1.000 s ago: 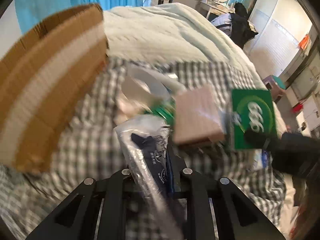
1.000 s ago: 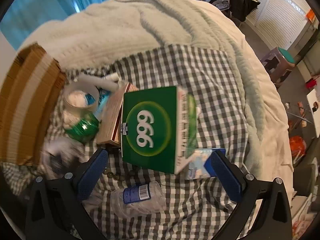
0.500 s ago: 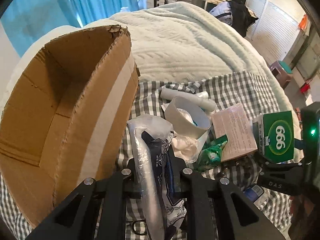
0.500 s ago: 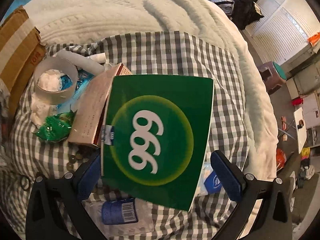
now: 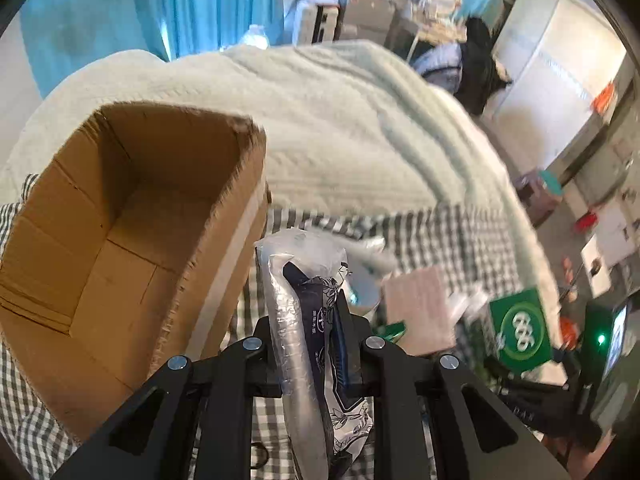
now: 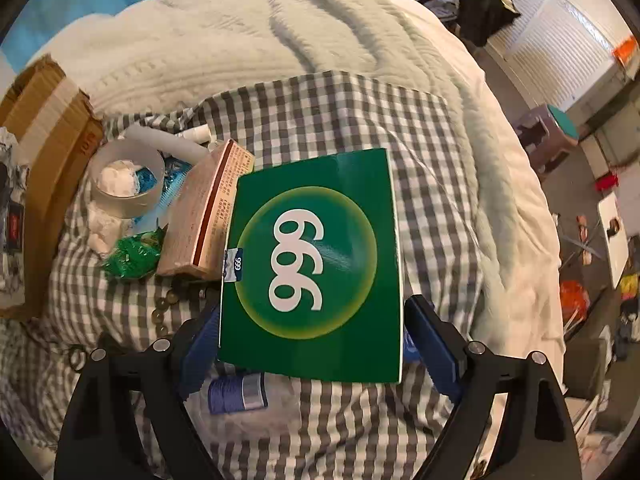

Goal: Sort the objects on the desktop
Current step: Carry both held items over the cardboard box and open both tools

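Bedroom setup: blue curtains (image 5: 192,4) at the back, a pale knitted blanket (image 6: 248,36) over the bed, and a grey-and-white checked cloth (image 6: 320,120) spread on top where all the clutter sits.

Your left gripper (image 5: 310,344) is clamped tight on a clear plastic packet (image 5: 308,304) with something dark and printed inside. The packet sticks up between the fingers, just beside the open cardboard box (image 5: 132,216), which sits on the left of that view with its inside bare as far as you can see.

Your right gripper (image 6: 312,340) points down over the green 999 box (image 6: 312,256). Its jaws are closing with the box between them. The blue pads (image 6: 432,344) sit right at the box's 2 sides, but the right one looks just clear of the edge, so you don't have a grip yet.

Left of the green box on the cloth: a pinkish box (image 6: 204,216) leaning against it, a crumpled green wrapper (image 6: 136,256), and a roll of tape (image 6: 128,180) with white tissue inside it. A white tube (image 6: 168,140) lies behind the roll. A string of beads (image 6: 164,308) sits near the left finger, and a clear bottle with a blue label (image 6: 240,392) lies under the green box's near edge.
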A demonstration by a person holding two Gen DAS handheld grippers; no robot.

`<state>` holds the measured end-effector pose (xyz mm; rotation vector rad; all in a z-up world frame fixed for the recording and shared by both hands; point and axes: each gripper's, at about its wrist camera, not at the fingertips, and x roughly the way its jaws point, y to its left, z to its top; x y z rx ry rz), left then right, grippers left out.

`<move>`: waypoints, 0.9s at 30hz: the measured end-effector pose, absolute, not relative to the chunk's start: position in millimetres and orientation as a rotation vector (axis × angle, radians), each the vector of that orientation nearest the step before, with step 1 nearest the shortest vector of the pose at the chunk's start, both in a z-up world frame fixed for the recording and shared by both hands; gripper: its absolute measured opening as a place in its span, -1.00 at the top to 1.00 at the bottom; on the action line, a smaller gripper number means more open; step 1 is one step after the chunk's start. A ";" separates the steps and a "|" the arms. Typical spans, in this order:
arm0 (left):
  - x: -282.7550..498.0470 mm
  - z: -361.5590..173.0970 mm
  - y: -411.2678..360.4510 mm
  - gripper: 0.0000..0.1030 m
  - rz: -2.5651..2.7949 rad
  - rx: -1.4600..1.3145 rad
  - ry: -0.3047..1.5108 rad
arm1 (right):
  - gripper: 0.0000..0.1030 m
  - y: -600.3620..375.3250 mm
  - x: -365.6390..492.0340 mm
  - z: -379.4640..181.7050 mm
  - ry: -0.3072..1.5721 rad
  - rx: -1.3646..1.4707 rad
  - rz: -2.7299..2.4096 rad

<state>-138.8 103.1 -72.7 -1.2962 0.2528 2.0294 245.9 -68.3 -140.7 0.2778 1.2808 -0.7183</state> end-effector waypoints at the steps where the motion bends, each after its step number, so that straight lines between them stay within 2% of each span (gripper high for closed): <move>1: -140.2 -68.6 100.1 0.66 2.026 -1.296 0.221 | -0.69 -68.1 242.3 -132.6 1.263 0.290 -0.727; 6: -145.3 -61.1 92.7 0.66 2.002 -1.336 0.087 | -0.68 -60.0 232.5 -90.5 1.149 0.342 -0.767; 12: -141.7 -33.0 87.9 0.66 1.991 -1.268 0.039 | -0.68 -44.0 239.8 -51.7 1.017 0.464 -0.757; 19: -148.9 -16.2 75.8 0.66 2.014 -1.220 0.044 | -0.68 2.5 283.4 -13.5 0.887 0.404 -0.729; 27: -175.9 -6.2 33.3 0.66 2.103 -1.143 0.009 | -0.68 60.6 339.5 -6.6 0.818 0.400 -0.616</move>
